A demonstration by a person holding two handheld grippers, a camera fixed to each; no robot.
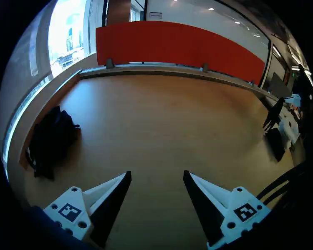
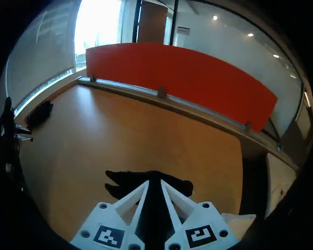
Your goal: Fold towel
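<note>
So my right gripper [image 2: 155, 182] is pressed together on the dark towel [image 2: 121, 181], which spreads past its tips over the wooden table [image 2: 114, 133], well short of the red divider [image 2: 177, 71]. I judge this grip is for lifting an edge. My left gripper [image 1: 157, 177] is spread wide and empty, facing the divider, ready for another corner.

No readable text; wall sign [image 1: 155, 15] too small
</note>
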